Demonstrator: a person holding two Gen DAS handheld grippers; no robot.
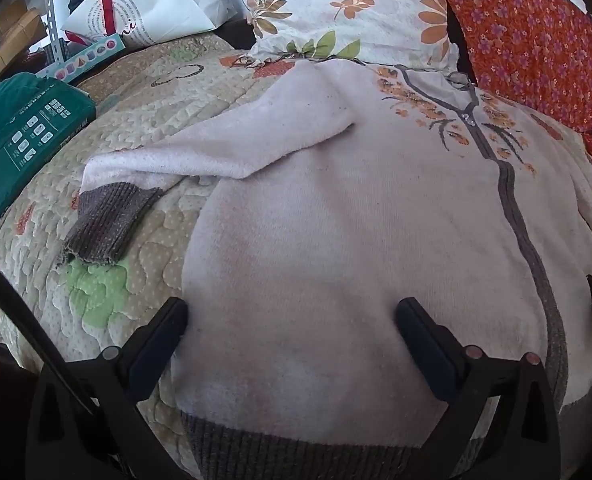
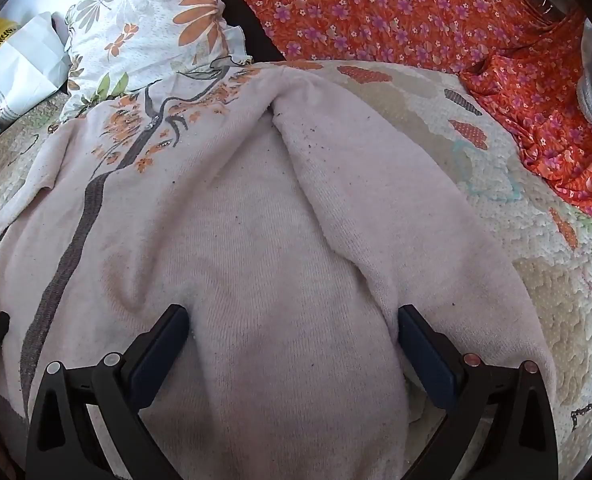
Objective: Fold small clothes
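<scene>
Left wrist view shows your left gripper (image 1: 291, 316) spread wide and holding nothing, angled down over the near left part of a pale pink cardigan (image 1: 336, 220) that lies flat on the quilted bedspread (image 1: 135, 128). The cardigan's long axis runs away from you, grey ribbed hem (image 1: 296, 448) nearest, embroidered neckline far by the floral pillow (image 1: 348, 4). Its left sleeve (image 1: 199, 156) angles out to the left, the grey cuff (image 1: 103, 224) resting on the bedspread well left of your fingertips.

Your right gripper (image 2: 293, 322) is likewise released and empty over the near right part of the garment, where the right sleeve (image 2: 376, 184) lies alongside the body, running from the far shoulder down towards your right fingertip (the cuff end is hidden below the jaws).

The left hand looks the nearer one to the splayed sleeve, so it would have to reach left and slightly farther for the cuff to bring it across the front.
</scene>
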